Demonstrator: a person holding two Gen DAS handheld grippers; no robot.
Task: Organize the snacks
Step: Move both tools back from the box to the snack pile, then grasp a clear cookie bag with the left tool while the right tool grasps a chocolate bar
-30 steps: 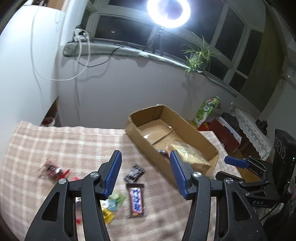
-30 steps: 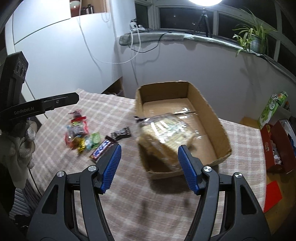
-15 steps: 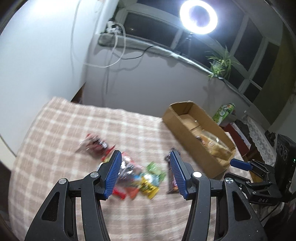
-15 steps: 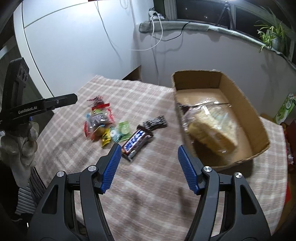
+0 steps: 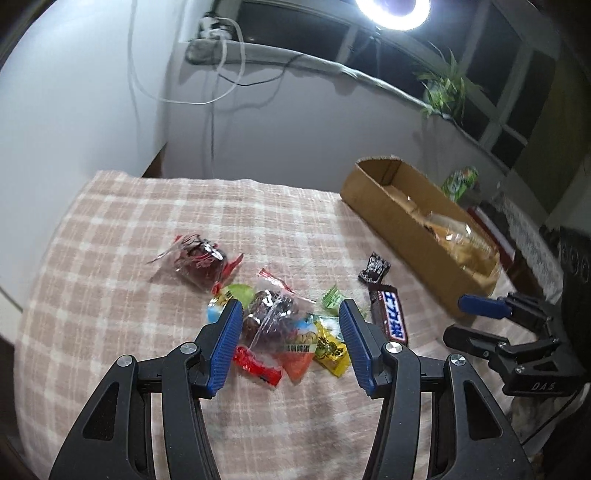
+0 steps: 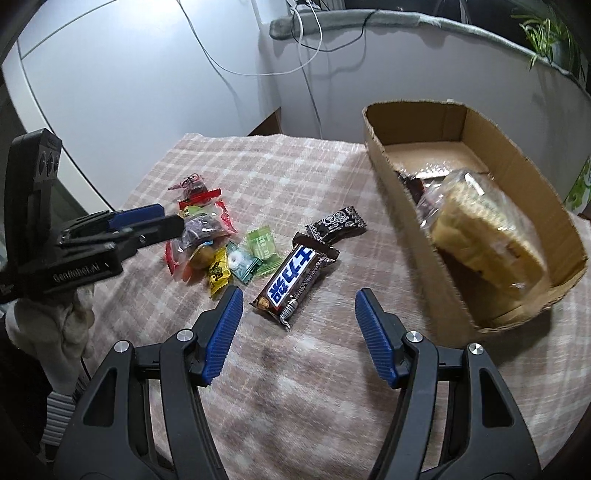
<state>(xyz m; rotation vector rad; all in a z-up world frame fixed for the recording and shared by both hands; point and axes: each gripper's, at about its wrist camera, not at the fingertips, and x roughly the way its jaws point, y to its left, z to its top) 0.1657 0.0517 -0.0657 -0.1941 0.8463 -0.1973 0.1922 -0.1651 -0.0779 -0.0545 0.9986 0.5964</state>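
A pile of small snack packets (image 5: 291, 328) lies on the checked cloth; it also shows in the right wrist view (image 6: 218, 243). My left gripper (image 5: 290, 343) is open and empty, just above this pile. A brown chocolate bar (image 6: 295, 280) and a dark patterned packet (image 6: 338, 223) lie beside the pile. My right gripper (image 6: 299, 332) is open and empty, just short of the chocolate bar. A cardboard box (image 6: 384, 147) at the right holds a clear bag of biscuits (image 6: 484, 236). A separate clear bag of dark red sweets (image 5: 197, 256) lies further left.
The table with the checked cloth (image 5: 110, 236) stands against a white wall with hanging cables (image 5: 218, 85). A green carton (image 5: 460, 182) and red boxes stand past the table's right edge. A ring light (image 5: 393, 13) shines above.
Both grippers have swung left, away from the box and toward the loose snacks. The left now hovers over the pile and the right faces the chocolate bar. Both stayed open.
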